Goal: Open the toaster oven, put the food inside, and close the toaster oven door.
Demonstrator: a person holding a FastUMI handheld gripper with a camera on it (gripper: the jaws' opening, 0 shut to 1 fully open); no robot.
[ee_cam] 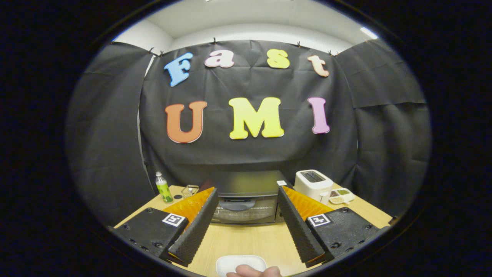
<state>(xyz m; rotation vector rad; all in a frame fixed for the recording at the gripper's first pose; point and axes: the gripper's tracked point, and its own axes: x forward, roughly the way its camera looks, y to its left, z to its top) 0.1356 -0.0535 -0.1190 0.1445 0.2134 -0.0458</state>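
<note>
Plainly, gripper (246, 215) fingers spread wide, nothing between them. Just beyond them, on the wooden table (246, 242), sits the toaster oven (246, 200), door (244, 211) up and shut, handle (235, 206) along its top edge. Near side, below the fingers: white plate (240, 263) with pale food (253, 271), partly cut off. Door shut with food outside suits an opening step, I judge. Approach level, centre fingers on the handle, pinch squarely, pull outward and down. Far right: white toaster (313, 182), sectioned dish (340, 195). Far left: green bottle (163, 188).
</note>
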